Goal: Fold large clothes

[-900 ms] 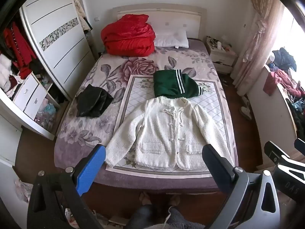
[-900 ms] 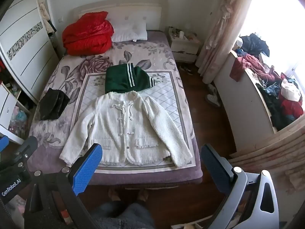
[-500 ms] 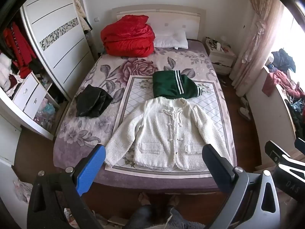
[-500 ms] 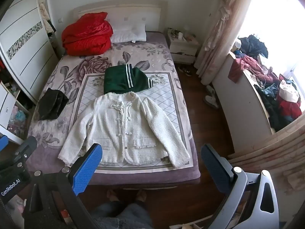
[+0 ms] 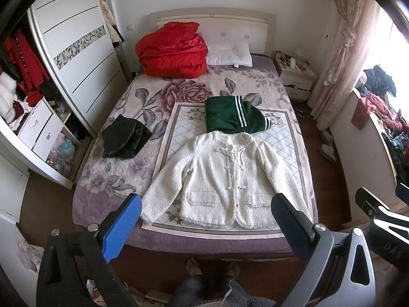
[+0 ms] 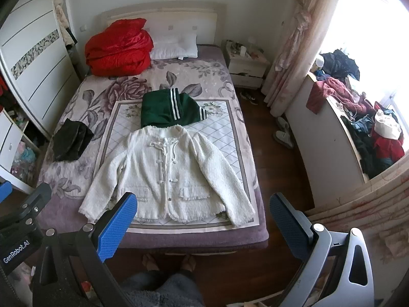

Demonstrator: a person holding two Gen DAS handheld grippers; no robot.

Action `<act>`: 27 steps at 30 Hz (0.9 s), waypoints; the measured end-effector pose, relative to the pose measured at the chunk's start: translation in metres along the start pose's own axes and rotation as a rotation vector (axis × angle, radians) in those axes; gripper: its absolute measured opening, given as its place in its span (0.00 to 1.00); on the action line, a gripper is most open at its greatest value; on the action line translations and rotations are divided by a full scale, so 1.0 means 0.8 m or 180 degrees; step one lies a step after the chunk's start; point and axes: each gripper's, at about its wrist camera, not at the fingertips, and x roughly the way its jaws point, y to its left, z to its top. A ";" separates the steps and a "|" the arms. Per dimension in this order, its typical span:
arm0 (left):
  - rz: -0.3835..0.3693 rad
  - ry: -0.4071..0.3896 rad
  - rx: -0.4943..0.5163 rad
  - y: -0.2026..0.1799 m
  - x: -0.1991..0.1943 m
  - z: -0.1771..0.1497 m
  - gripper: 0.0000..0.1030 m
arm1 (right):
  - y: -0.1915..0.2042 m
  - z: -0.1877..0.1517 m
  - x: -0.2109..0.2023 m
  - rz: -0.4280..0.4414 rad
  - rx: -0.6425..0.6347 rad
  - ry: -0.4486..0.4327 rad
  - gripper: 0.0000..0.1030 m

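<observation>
The white jacket (image 5: 230, 176) lay flat and face up on the quilted mat (image 5: 179, 117) at the foot end of the bed (image 5: 107, 179), front fastened, both sleeves spread outward and down toward the hem. Its collar touched the folded green garment with white stripes (image 5: 234, 113), which sat just above it on the same mat. A crumpled black garment (image 5: 125, 140) rested on the floral cover, apart from the jacket's sleeve on that side. At the headboard end were a red bundle of bedding (image 5: 172, 51) and a white pillow (image 5: 228, 53) beside it.

You held your left claw (image 5: 205, 220) above the bed's foot edge with its jaws spread wide and nothing between them. Your right claw (image 6: 203, 217) hung the same way, fully parted and empty, over the jacket's hem. Neither claw touched any cloth. Your feet (image 5: 212, 267) stood on the wooden floor by the bed.
</observation>
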 end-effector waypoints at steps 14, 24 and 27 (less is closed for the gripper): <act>-0.0021 -0.0029 -0.0026 -0.009 -0.009 0.006 1.00 | -0.002 0.002 -0.005 0.0005 -0.0001 -0.0020 1.00; -0.0026 -0.0050 -0.0025 -0.016 -0.014 0.012 1.00 | -0.002 0.002 -0.007 0.0006 -0.0004 -0.0038 1.00; -0.0030 -0.0056 -0.0027 -0.016 -0.024 0.022 1.00 | -0.001 0.002 -0.007 0.0008 0.0000 -0.0045 1.00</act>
